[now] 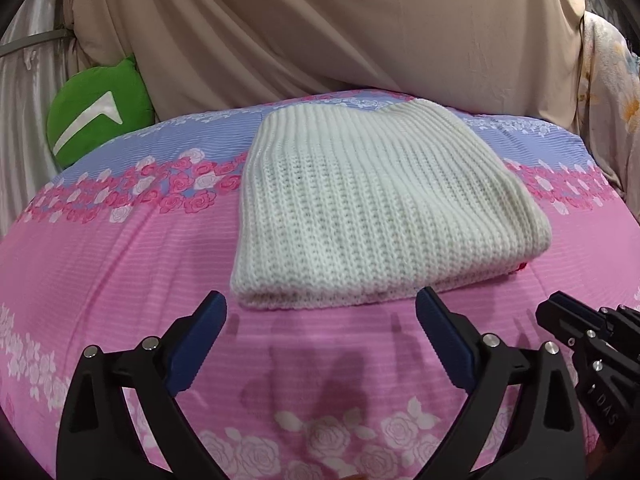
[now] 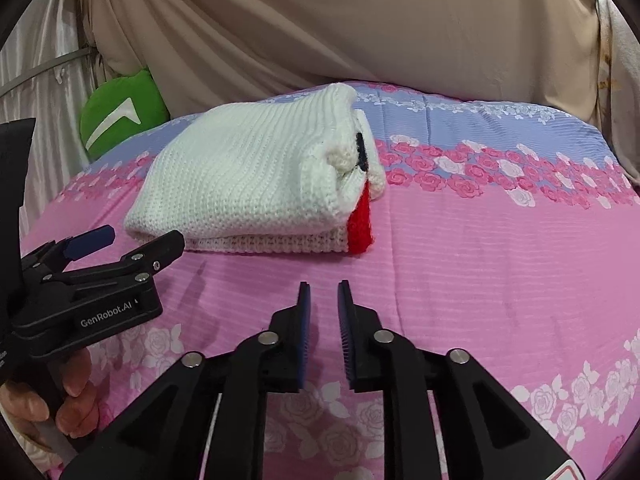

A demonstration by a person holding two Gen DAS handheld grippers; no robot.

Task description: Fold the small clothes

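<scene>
A white knitted garment (image 1: 380,208) lies folded in a thick rectangle on the pink flowered bedspread (image 1: 120,280). In the right wrist view the garment (image 2: 248,184) shows a red patch (image 2: 360,224) and a black bit at its right edge. My left gripper (image 1: 322,312) stands wide open just in front of the garment's near edge, nothing between its blue pads (image 1: 200,344). My right gripper (image 2: 324,286) hovers over bare bedspread to the right of the garment's near corner, its jaws a narrow gap apart and empty. The left gripper (image 2: 142,238) also shows there, held by a hand (image 2: 68,404).
A green cushion (image 1: 96,108) with a white mark leans at the back left. Beige draped cloth (image 1: 340,32) rises behind the bed. A flowered fabric (image 1: 608,92) hangs at the far right. The bedspread (image 2: 480,260) stretches right of the garment.
</scene>
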